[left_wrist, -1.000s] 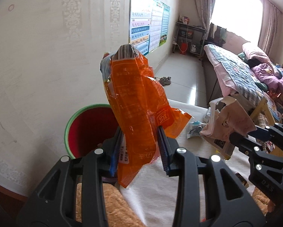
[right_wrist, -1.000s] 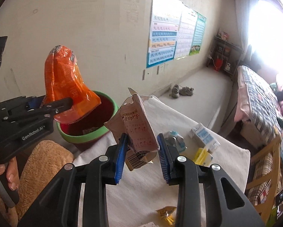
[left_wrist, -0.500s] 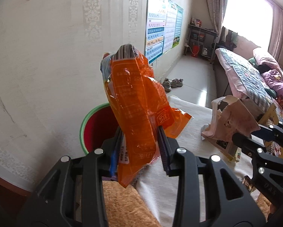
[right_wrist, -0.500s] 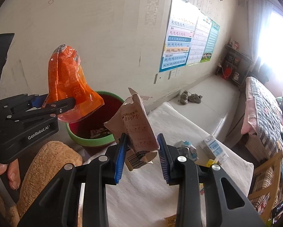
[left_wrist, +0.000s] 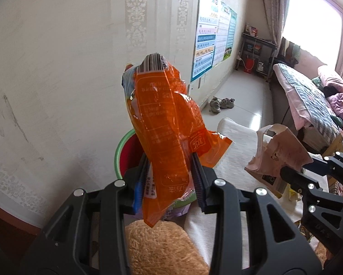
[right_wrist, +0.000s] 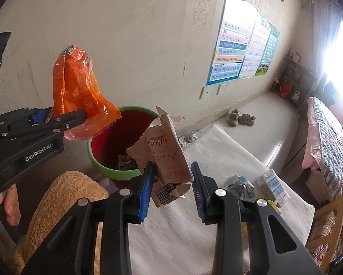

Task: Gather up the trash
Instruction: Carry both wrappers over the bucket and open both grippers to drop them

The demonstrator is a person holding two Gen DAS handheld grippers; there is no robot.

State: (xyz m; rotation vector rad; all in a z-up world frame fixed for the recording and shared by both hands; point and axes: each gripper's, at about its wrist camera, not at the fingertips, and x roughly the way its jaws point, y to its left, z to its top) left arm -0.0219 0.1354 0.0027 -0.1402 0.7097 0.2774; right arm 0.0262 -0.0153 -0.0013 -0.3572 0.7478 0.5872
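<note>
you are holding an orange wrapper (left_wrist: 169, 137) upright in your left tool (left_wrist: 169, 181), jaws pinching its lower part, and a torn pink carton (right_wrist: 167, 158) in your right tool (right_wrist: 171, 183), jaws narrow on its base. the green-rimmed bin (right_wrist: 107, 171) is sitting beyond the worktop (right_wrist: 208, 155) edge, ahead and to the left of the carton. the left tool looks nearer: the wrapper is hanging by the bin's left rim.
</note>
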